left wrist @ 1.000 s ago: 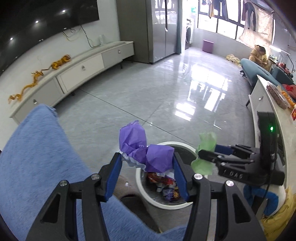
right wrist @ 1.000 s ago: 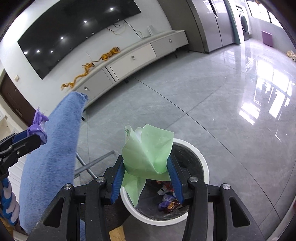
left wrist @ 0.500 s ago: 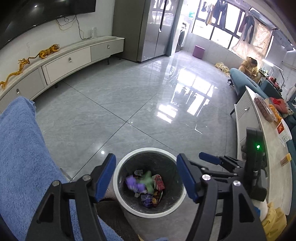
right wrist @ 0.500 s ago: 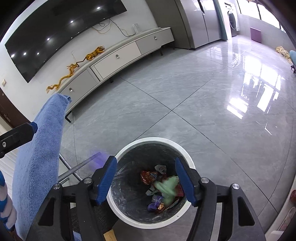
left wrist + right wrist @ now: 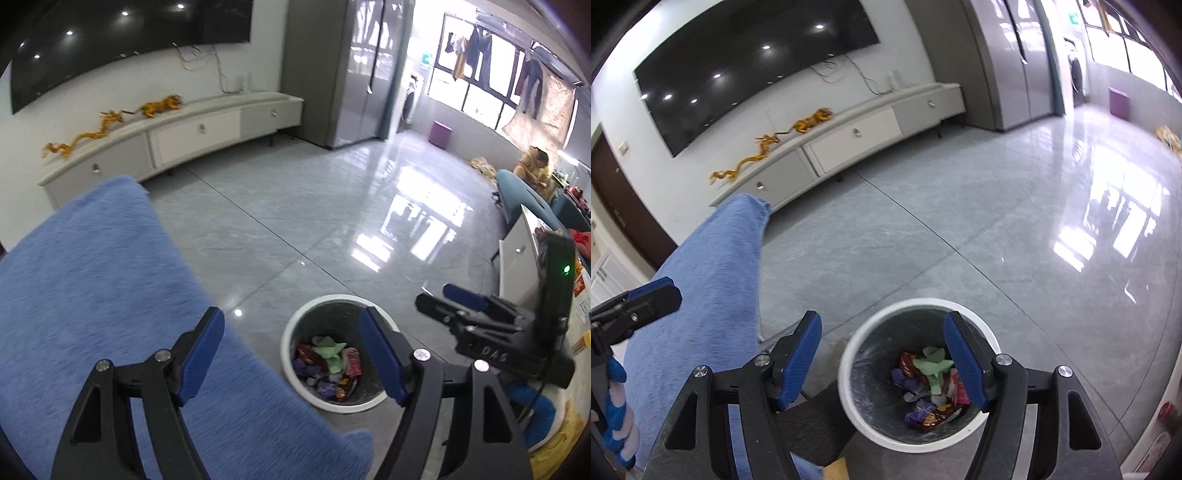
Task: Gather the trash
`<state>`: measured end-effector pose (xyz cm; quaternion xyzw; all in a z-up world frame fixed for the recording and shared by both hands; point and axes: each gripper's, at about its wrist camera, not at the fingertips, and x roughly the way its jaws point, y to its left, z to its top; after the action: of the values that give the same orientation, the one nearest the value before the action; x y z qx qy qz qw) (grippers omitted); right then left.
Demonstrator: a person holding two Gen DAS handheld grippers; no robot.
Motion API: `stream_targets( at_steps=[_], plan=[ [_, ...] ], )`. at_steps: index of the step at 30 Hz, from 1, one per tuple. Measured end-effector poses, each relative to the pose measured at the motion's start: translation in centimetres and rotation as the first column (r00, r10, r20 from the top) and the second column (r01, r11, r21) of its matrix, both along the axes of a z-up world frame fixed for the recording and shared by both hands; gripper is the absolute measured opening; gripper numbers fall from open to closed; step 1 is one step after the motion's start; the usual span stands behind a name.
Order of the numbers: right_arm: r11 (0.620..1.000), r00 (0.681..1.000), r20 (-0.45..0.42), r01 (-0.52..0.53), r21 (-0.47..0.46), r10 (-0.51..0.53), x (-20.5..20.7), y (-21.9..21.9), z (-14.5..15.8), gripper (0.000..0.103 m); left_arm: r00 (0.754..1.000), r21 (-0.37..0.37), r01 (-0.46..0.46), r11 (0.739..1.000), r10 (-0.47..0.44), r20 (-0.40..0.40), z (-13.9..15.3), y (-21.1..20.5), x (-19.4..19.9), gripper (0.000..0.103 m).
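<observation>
Below, both grippers' jaws are opening, empty — blue towel [image 5: 110,280] crowds the bin [image 5: 849,373] — wrappers [image 5: 923,384] inside.

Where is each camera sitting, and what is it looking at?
Left wrist: sits on the left tool, looking down at the trash bin and blue cloth; its opening, empty jaws and the right tool show.
Right wrist: sits on the right tool, looking down into the bin; its opening, empty jaws and the left tool show.
Both share the bin, cloth and TV cabinet.
</observation>
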<state>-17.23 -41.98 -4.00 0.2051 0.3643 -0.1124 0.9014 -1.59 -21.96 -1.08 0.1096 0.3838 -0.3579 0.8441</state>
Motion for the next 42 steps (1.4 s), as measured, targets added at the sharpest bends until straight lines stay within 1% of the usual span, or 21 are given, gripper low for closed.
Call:
stream_targets(
  at_steps=[4,7,9,13,16,20,22,26,29,34,36,38,40,42],
  plan=[
    [0.997,0.998,0.041,-0.053,-0.049,0.055,0.2,2.9,2.8,0.072,0.996,-0.03,-0.064,0.997,0.066,0.064,1.9,3.7,-1.1,0.077],
    [0.992,0.993,0.059,-0.096,-0.086,0.102,0.5,5.3,4.5,0.075,0.983,-0.037,-0.134,0.99,0.137,0.124,3.2,6.7,-1.7,0.078],
    [0.987,0.989,0.067,-0.121,-0.108,0.128,0.7,6.8,5.2,0.078,0.967,-0.037,-0.192,0.981,0.196,0.166,3.7,8.9,-2.1,0.078],
    [0.969,0.979,0.072,-0.178,-0.171,0.192,1.4,10.5,6.4,0.087,0.939,-0.069,-0.288,0.955,0.296,0.177,4.4,13.3,-2.4,0.079],
    [0.954,0.971,0.075,-0.205,-0.22,0.226,1.9,13.4,6.8,0.095,0.907,-0.079,-0.357,0.931,0.366,0.21,4.5,16.0,-2.8,0.079],
    [0.944,0.967,0.083,-0.215,-0.25,0.242,2.5,15.6,6.8,0.099,0.867,-0.092,-0.423,0.902,0.432,0.248,4.2,18.8,-3.5,0.079],
    [0.941,0.967,0.094,-0.204,-0.269,0.236,2.6,16.4,7.0,0.103,0.857,-0.094,-0.439,0.894,0.448,0.254,4.2,19.5,-3.6,0.079],
    [0.934,0.968,0.111,-0.182,-0.308,0.225,2.5,17.5,7.2,0.103,0.837,-0.098,-0.472,0.876,0.48,0.264,4.0,20.2,-3.8,0.08],
    [0.921,0.969,0.122,-0.16,-0.355,0.215,2.1,18.1,7.1,0.103,0.827,-0.101,-0.488,0.867,0.496,0.262,3.8,20.3,-3.4,0.08],
    [0.913,0.97,0.14,-0.133,-0.386,0.201,2.0,18.1,6.8,0.103,0.82,-0.081,-0.505,0.86,0.506,0.268,3.3,19.8,-3.3,0.08],
    [0.911,0.971,0.143,-0.124,-0.392,0.193,1.9,18.0,6.7,0.103,0.82,-0.078,-0.506,0.859,0.508,0.266,3.1,19.5,-3.3,0.083],
    [0.912,0.972,0.148,-0.112,-0.394,0.183,1.9,17.7,6.5,0.103,0.82,-0.081,-0.507,0.858,0.509,0.263,2.9,19.3,-3.2,0.093],
    [0.915,0.973,0.15,-0.105,-0.39,0.176,1.8,17.5,6.3,0.103,0.817,-0.088,-0.507,0.858,0.51,0.268,2.8,19.2,-3.5,0.097],
    [0.916,0.975,0.148,-0.099,-0.389,0.168,1.9,17.5,6.1,0.103,0.816,-0.087,-0.507,0.857,0.511,0.27,2.7,19.1,-3.5,0.098]
  ],
)
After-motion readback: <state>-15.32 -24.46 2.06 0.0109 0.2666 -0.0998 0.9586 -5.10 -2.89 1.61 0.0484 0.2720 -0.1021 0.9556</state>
